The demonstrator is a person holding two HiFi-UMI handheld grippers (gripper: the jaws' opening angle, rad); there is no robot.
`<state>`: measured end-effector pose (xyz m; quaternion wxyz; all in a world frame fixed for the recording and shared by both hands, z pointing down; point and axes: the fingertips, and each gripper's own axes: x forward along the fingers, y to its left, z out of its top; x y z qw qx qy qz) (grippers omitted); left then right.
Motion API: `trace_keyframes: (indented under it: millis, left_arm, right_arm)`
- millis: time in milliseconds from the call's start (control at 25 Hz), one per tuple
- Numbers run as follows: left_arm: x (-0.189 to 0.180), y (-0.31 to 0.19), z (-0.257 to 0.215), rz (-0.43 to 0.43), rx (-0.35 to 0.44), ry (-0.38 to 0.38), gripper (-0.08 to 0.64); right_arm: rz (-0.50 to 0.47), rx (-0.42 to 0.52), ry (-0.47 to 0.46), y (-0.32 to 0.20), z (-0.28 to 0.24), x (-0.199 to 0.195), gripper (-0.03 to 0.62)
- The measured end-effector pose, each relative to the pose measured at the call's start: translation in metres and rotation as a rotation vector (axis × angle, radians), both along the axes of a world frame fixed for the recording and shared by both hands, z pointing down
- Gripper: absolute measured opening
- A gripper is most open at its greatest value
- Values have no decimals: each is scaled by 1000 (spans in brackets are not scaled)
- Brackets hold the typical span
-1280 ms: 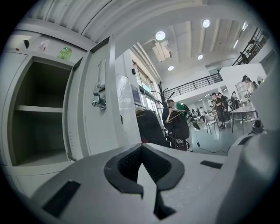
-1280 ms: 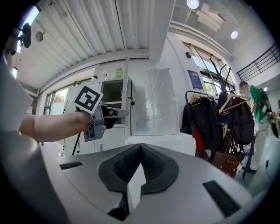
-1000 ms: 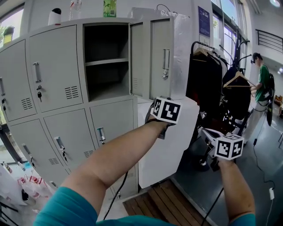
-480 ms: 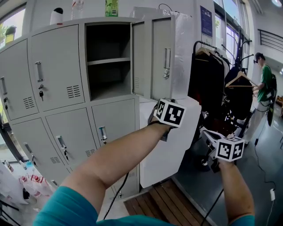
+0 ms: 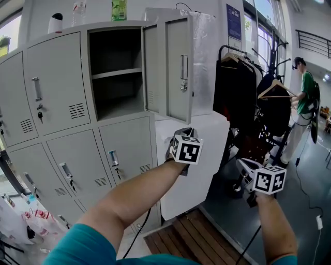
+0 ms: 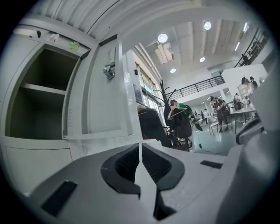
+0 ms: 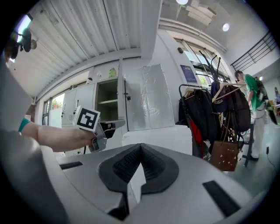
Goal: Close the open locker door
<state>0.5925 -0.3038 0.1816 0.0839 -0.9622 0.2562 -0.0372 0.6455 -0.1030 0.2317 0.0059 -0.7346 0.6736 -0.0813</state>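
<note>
Locker door hangs open (shelf visible inside); left gripper and right gripper, both pinched shut, seemingly short of it.

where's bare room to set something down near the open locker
Inside the open locker: bare on its shelf and beneath it, bordered by the open door. On top stand bottles; right of the door, the coat rack is crowded.
</note>
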Motion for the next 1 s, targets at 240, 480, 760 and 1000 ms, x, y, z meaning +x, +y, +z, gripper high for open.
trace_keyframes:
  millis: [240, 480, 760, 1000]
  left_arm:
    - [-24, -20, -12, -61, 70, 32, 120]
    - [-17, -5, -40, 23, 80, 59, 201]
    - [-1, -13, -49, 14, -53, 34, 201]
    - [6, -12, -50, 3, -54, 4, 178]
  right_arm:
    - [-1, -9, -14, 1, 7, 7, -9]
    - [-25, -6, -22, -12, 10, 2, -9]
    - [-24, -6, -33, -15, 14, 4, -9]
    - [-21, -7, -39, -14, 17, 4, -9]
